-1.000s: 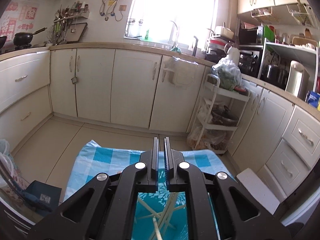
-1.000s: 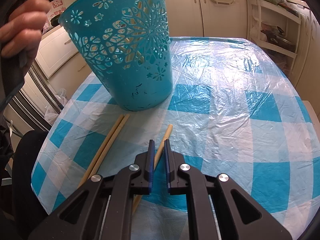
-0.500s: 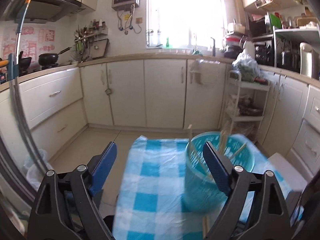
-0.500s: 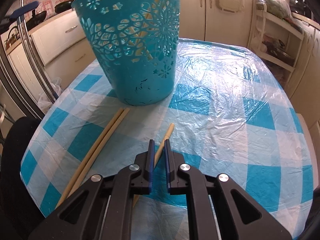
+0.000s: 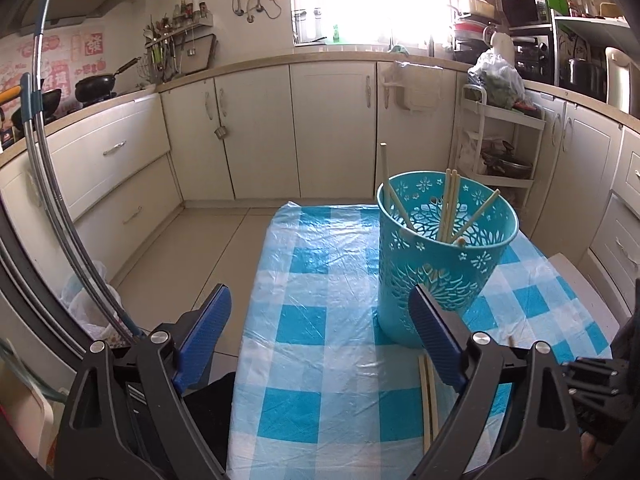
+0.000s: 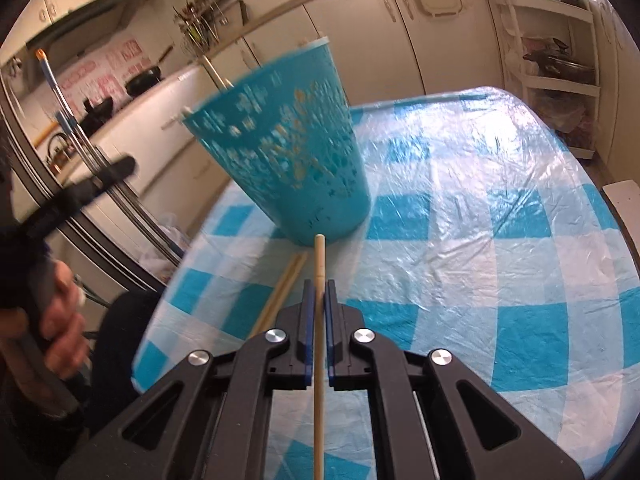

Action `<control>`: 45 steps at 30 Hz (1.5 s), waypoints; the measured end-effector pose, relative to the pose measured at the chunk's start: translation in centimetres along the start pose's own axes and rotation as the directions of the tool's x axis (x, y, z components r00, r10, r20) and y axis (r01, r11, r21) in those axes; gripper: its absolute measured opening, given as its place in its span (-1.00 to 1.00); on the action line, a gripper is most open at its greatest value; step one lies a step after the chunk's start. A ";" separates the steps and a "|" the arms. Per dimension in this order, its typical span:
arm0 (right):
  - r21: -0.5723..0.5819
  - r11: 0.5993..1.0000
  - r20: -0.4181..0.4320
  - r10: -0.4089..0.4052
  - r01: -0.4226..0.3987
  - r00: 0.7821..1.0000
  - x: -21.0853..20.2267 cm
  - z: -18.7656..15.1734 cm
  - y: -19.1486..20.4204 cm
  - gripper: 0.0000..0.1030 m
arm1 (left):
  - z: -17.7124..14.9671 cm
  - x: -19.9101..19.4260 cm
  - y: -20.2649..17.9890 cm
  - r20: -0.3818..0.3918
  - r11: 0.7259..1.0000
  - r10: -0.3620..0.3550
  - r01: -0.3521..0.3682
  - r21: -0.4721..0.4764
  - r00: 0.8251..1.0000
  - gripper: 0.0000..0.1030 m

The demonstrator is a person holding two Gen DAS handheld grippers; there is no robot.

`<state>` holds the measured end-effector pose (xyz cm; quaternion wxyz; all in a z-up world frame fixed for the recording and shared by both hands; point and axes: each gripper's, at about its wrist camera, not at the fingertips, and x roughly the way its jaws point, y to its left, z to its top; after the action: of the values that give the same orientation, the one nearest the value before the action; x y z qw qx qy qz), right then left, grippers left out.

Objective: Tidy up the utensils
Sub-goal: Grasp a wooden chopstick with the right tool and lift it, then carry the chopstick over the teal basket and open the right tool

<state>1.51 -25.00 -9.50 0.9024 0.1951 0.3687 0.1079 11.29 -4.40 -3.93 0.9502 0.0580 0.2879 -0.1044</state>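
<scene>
A teal openwork basket [image 5: 444, 276] stands on the blue-checked table [image 5: 320, 320] with several wooden chopsticks [image 5: 450, 204] leaning inside it. My left gripper [image 5: 320, 294] hangs over the table's left part, its jaws opening wide with nothing between them; the basket is just beyond its right finger. A pair of chopsticks [image 5: 427, 400] lies on the cloth in front of the basket. In the right wrist view my right gripper [image 6: 319, 286] is shut on one chopstick [image 6: 319, 256], held off the cloth and pointing at the blurred basket [image 6: 288, 160]. The pair [image 6: 286, 284] lies just left of it.
A person's hand [image 6: 60, 320] holds the left gripper at the table's left edge. A dark chair [image 5: 208, 412] sits under that edge. A metal mop pole [image 5: 44, 160] leans at the left. A white rack [image 5: 500, 152] and a white stool [image 5: 576, 276] stand at the right.
My left gripper went from shut to wide open and swung left, away from the basket. My right gripper closed on the single chopstick and lifted it off the cloth.
</scene>
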 end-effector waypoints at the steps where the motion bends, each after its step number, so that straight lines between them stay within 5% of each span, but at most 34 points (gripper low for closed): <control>1: 0.007 1.000 0.023 0.026 -0.026 0.999 -0.6 0.2 0.1 -0.89 | -0.1 0.0 -0.1 -0.005 1.000 -0.002 0.002 0.001 1.000 0.68; 16: -0.093 0.984 0.299 0.173 -0.152 0.938 -8.3 8.2 3.8 -0.90 | -0.6 0.0 -0.5 -0.038 1.000 -0.026 0.026 0.006 0.999 0.69; 32: -0.233 0.970 0.386 0.159 -0.071 0.909 -8.6 16.7 7.3 -0.92 | -1.8 1.4 1.5 -0.091 0.998 -0.027 0.022 -0.053 0.995 0.69; 45: -0.187 0.982 0.271 0.077 -0.026 0.960 -2.4 14.7 5.7 -0.92 | -2.9 2.1 2.9 -0.125 0.996 -0.018 0.008 -0.084 0.992 0.69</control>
<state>9.95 -24.64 4.04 0.9559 0.1348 0.2223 0.1364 12.17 -1.44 -7.35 0.9311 0.0228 0.3516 -0.0945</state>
